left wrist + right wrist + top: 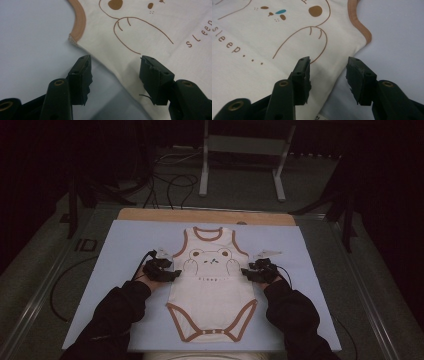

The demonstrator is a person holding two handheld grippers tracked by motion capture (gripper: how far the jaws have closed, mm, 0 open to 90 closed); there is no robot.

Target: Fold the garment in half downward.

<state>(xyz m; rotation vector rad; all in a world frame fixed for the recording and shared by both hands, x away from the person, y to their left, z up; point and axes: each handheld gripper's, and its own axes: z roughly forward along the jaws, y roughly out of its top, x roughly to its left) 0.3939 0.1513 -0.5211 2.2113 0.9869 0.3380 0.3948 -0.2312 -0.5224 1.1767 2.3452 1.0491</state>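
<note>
Cream baby bodysuit [212, 287], flat: left gripper [115, 72] and right gripper [328, 73] agape astride side seams; next, pinch edges.

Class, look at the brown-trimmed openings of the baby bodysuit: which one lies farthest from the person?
The neck opening at the bodysuit's top edge. The armholes sit lower at each side, and the leg openings lie nearest the person, by the snaps.

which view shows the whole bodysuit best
The high view: the bodysuit lies flat on the blue mat, neckline to snaps all visible. The left gripper view catches just an armhole edge and bear paw; the right gripper view shows the bear face, "sleep" lettering and opposite armhole.
</note>
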